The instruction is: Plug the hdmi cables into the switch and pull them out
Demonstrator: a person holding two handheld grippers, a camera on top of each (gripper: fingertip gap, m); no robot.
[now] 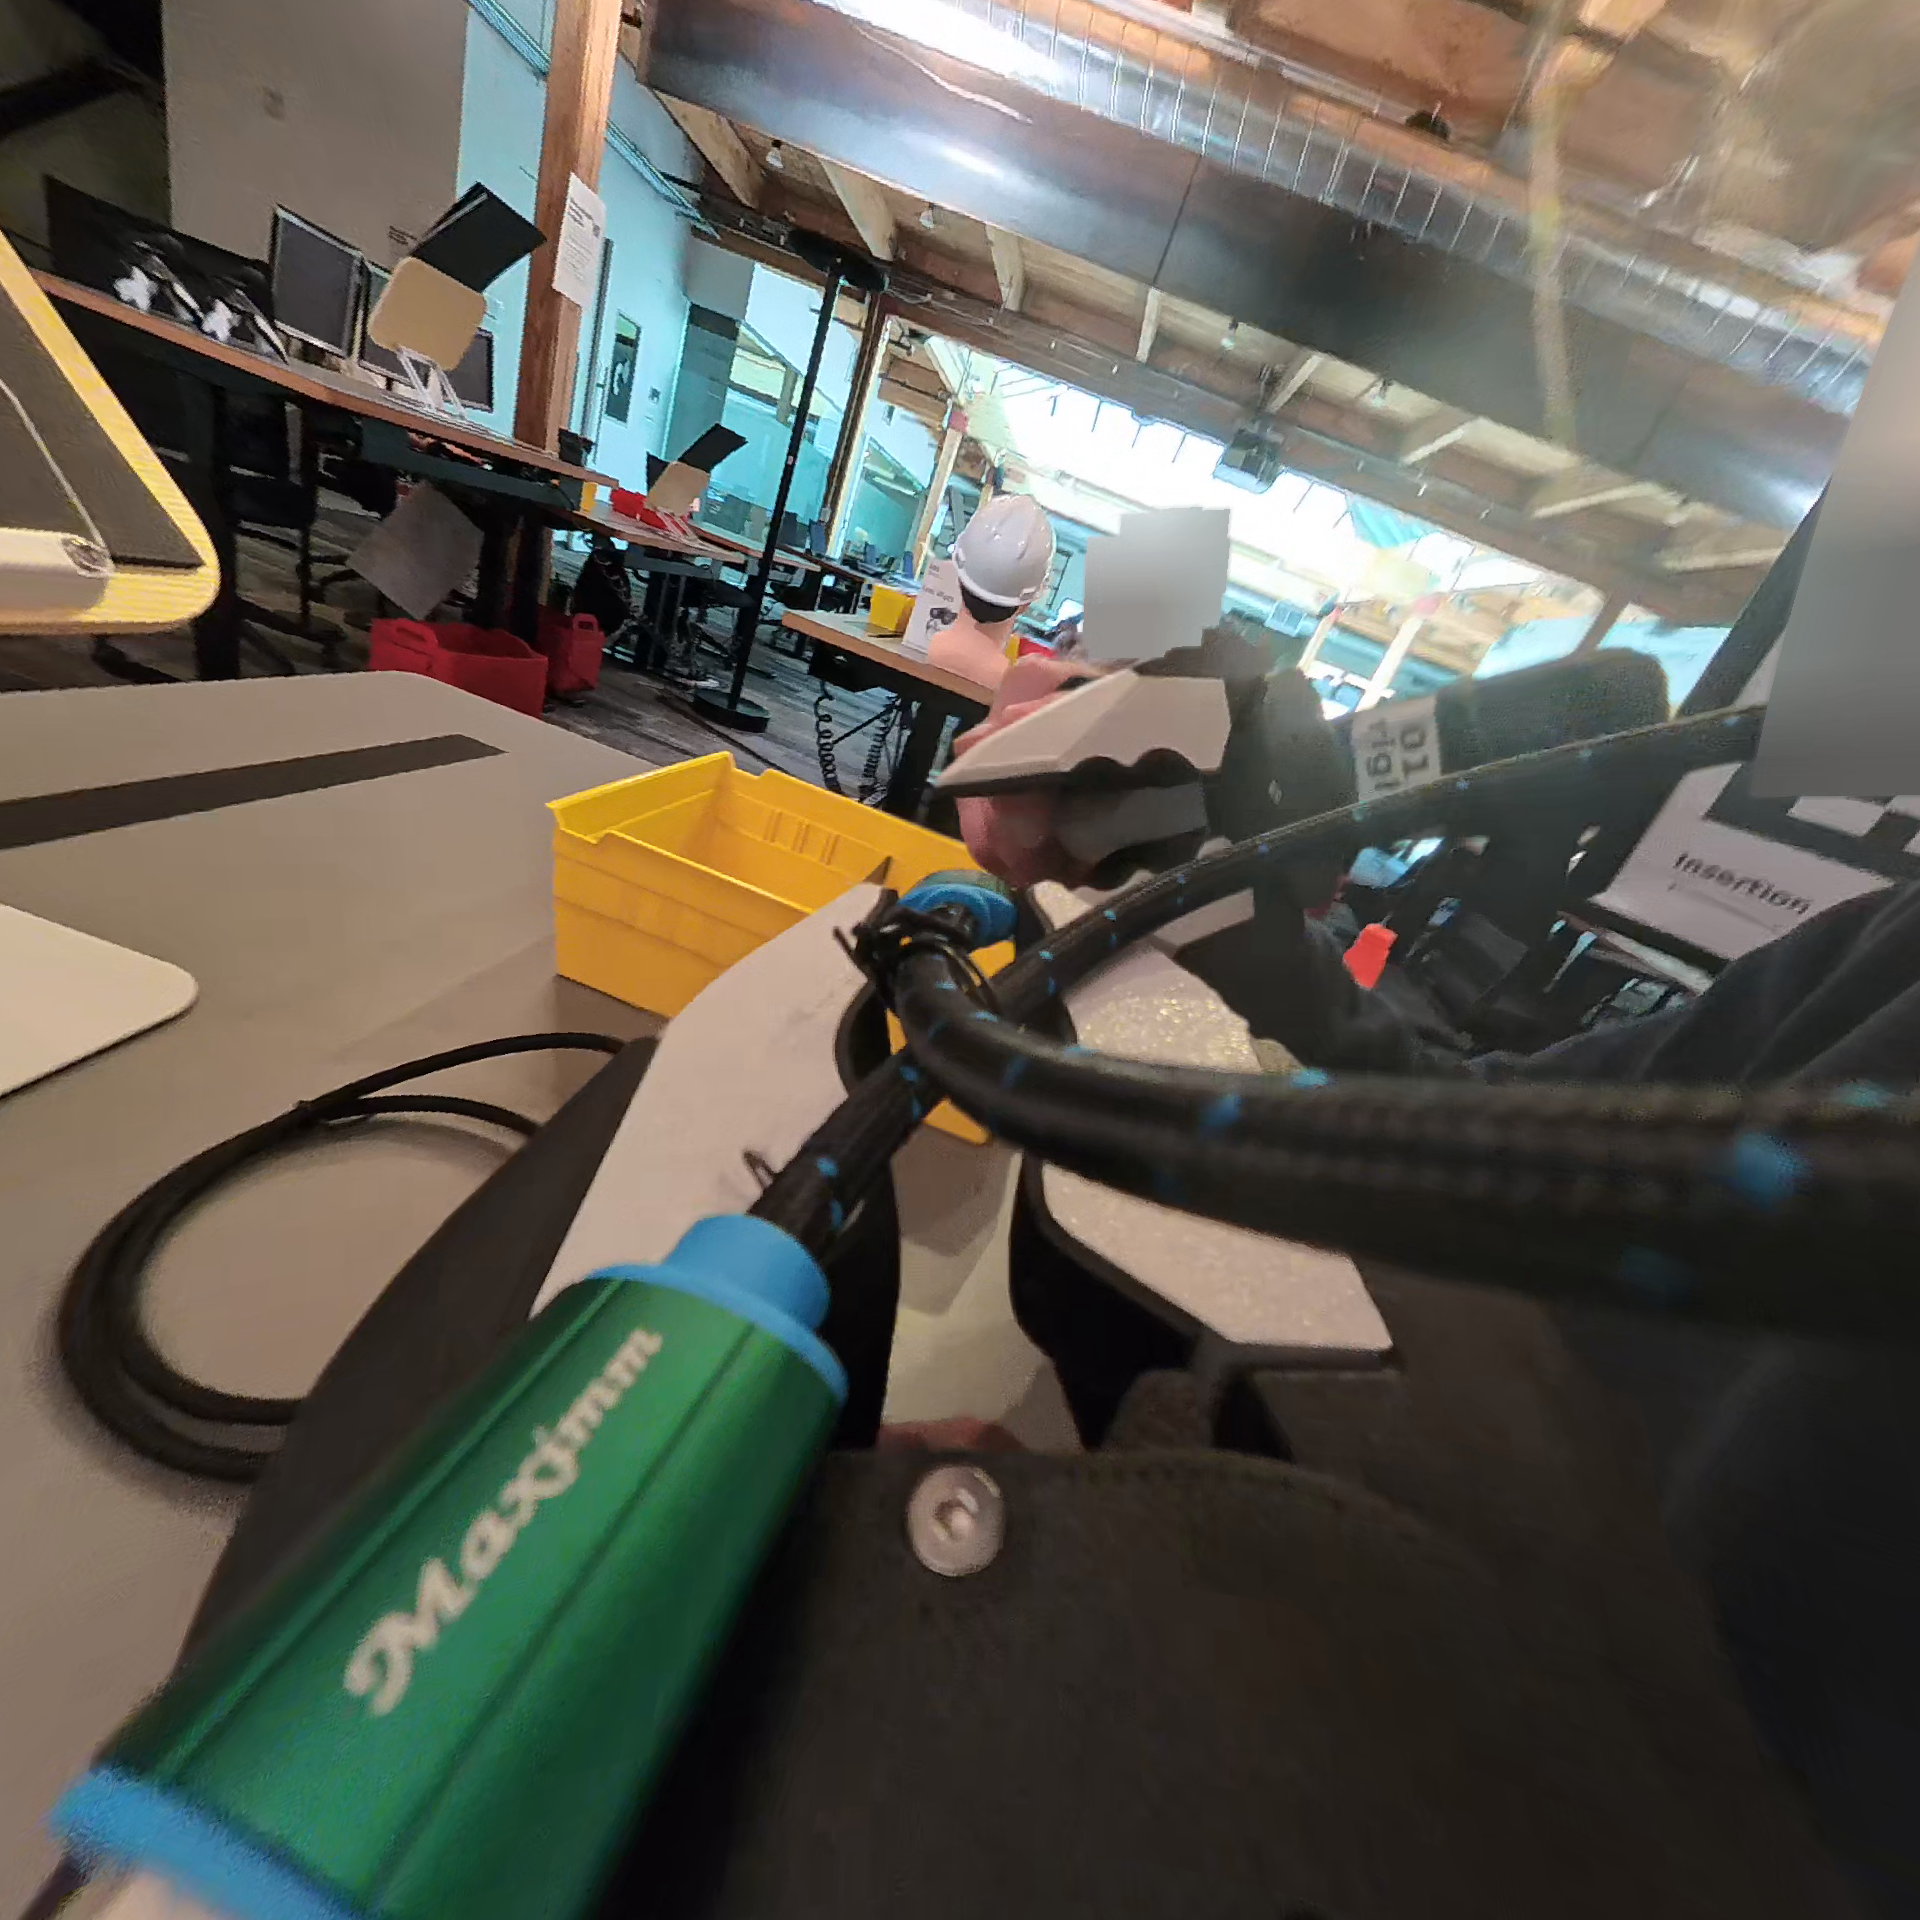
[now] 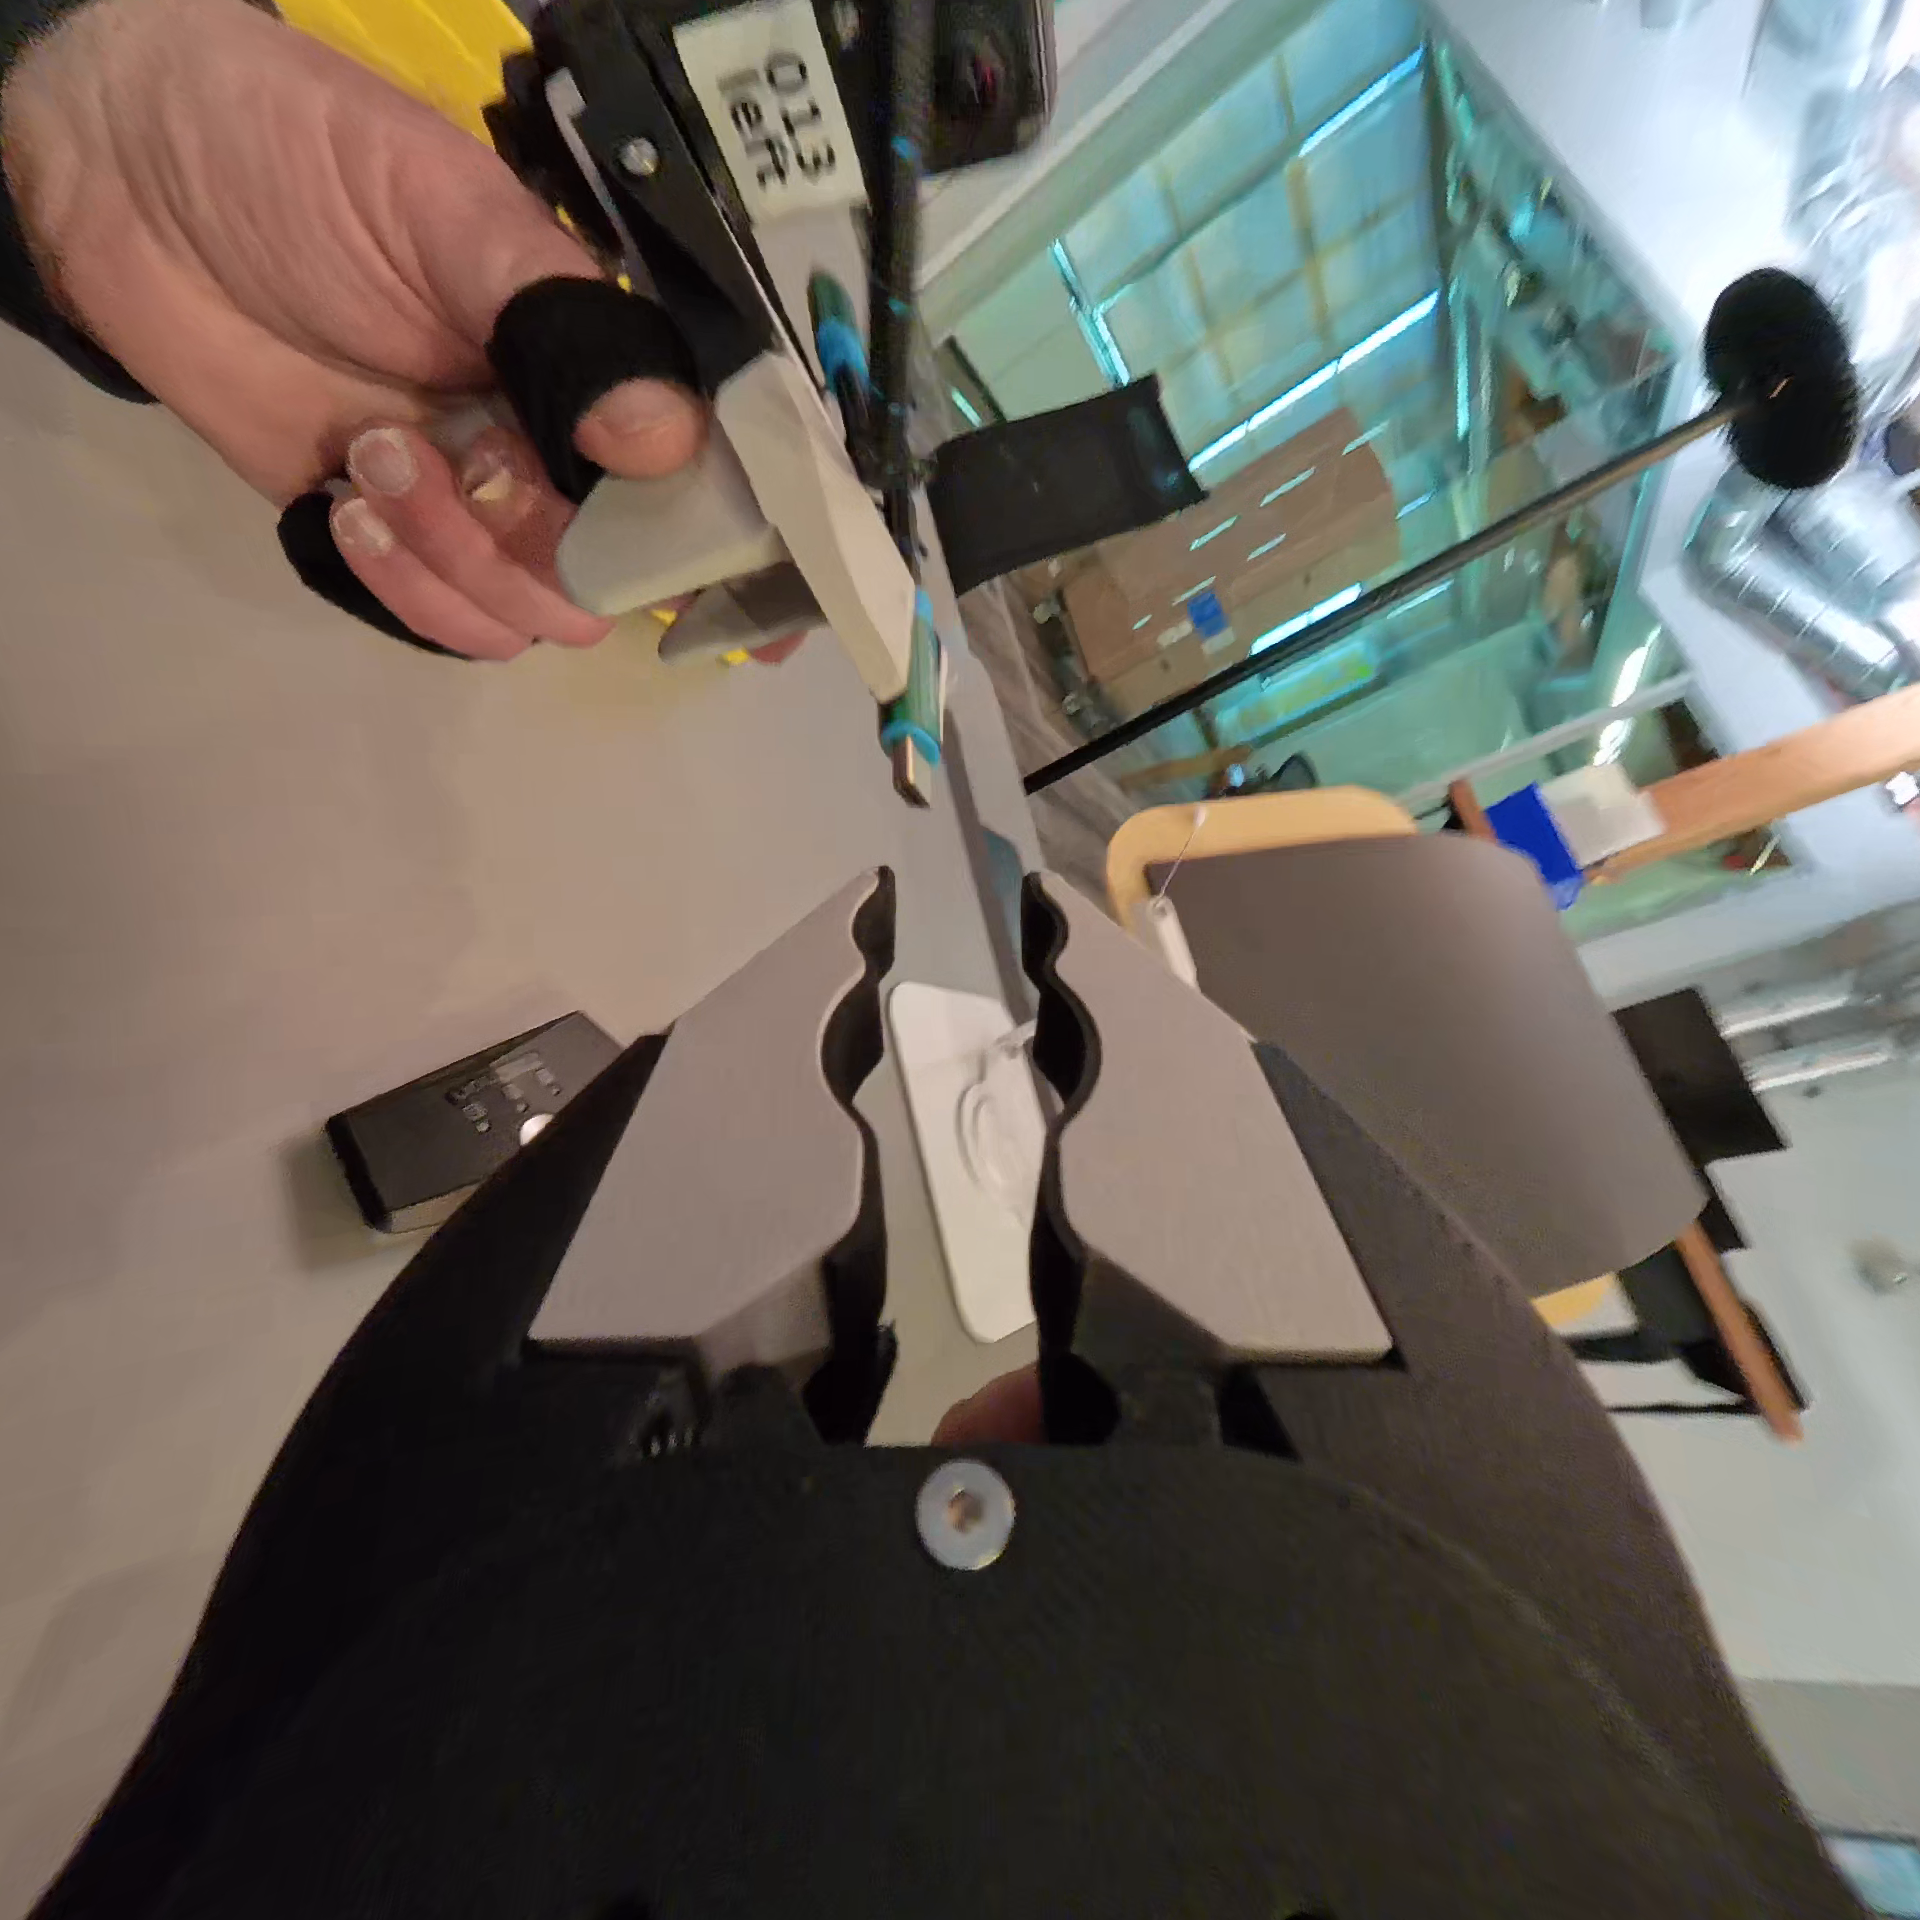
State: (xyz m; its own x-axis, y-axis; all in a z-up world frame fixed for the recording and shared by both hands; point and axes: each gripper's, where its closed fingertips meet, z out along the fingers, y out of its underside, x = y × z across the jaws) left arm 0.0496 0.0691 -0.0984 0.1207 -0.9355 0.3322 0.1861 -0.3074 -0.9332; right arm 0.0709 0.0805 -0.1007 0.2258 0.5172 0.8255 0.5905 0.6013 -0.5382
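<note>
grey tabletop [image 1: 312, 914] carries a yellow bin [image 1: 717, 873] and a coiled black cable [image 1: 208, 1247], with an open workshop of benches and timber beams beyond. black switch [image 2: 457, 1117] lies flat on it, near a white pad [image 2: 966, 1143]. left gripper [image 2: 904, 665] grips a green hdmi plug [image 1: 499, 1579], its braided cable [image 1: 1351, 1132] looping across the view. right gripper [image 2: 956, 925] hangs parted and empty.

Yellow bin [image 1: 727, 883] on grey table [image 1: 312, 894]
</note>
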